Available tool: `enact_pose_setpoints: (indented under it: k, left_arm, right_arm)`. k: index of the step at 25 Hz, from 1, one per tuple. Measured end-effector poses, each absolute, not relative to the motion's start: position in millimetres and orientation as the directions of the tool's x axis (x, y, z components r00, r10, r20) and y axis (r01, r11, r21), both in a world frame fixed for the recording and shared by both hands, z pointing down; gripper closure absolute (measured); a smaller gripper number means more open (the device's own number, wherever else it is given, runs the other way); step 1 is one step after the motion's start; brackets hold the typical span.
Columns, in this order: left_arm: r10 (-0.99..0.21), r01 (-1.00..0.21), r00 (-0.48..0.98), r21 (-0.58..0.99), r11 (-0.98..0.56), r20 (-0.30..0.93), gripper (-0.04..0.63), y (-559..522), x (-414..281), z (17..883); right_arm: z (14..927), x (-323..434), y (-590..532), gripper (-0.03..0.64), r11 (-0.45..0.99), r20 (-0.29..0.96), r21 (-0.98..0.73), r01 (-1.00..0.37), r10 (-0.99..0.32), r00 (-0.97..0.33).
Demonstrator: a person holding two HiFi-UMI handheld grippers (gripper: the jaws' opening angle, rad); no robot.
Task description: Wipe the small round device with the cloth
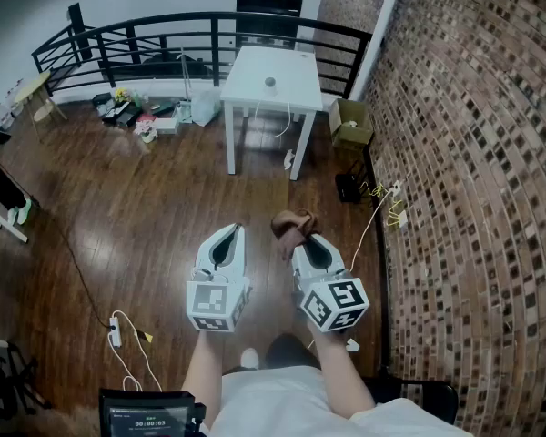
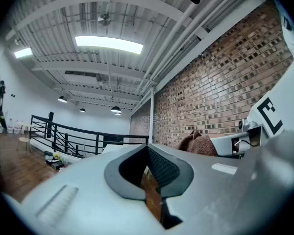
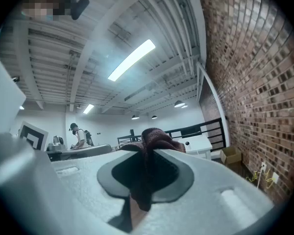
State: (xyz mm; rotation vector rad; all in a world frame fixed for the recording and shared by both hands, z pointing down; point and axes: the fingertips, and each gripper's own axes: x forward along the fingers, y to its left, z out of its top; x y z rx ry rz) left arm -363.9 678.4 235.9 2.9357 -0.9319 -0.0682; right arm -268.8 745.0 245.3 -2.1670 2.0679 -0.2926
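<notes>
A small round device [image 1: 270, 83] sits on the white table [image 1: 287, 87] far ahead by the black railing; in the right gripper view the device [image 3: 187, 144] shows as a tiny white ball on that table [image 3: 200, 144]. My right gripper [image 1: 296, 237] is shut on a brown cloth [image 1: 291, 225], which bunches above its tips; the cloth [image 3: 152, 143] fills the jaws in the right gripper view. My left gripper [image 1: 229, 236] is beside it, shut with nothing held, and sees the cloth [image 2: 198, 143] at its right. Both grippers are well short of the table.
Dark wood floor lies between me and the table. A brick wall [image 1: 473, 153] runs along the right, with a cardboard box [image 1: 350, 122] and cables [image 1: 382, 203] at its foot. Clutter [image 1: 141, 116] sits by the railing [image 1: 164, 39]. A person [image 3: 78, 133] stands far off.
</notes>
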Motion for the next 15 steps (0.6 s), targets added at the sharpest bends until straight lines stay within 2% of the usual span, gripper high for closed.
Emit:
enact_pose_setpoints:
  k: [9,15]
  left_arm:
    - [-0.611,-0.611,0.791,0.032,-0.791,-0.022,0.58,503,-249,260]
    - [-0.615,-0.616,0.787,0.001,-0.788,-0.05,0.58,373,-130,227]
  right_arm:
    - [257,-141,572,0.583,0.063,-0.059,-0.293,-0.954,-0.997,-0.047]
    - [207,-15,450,0.583,0.072,-0.124,-0.21,-0.975,-0.991,-0.047]
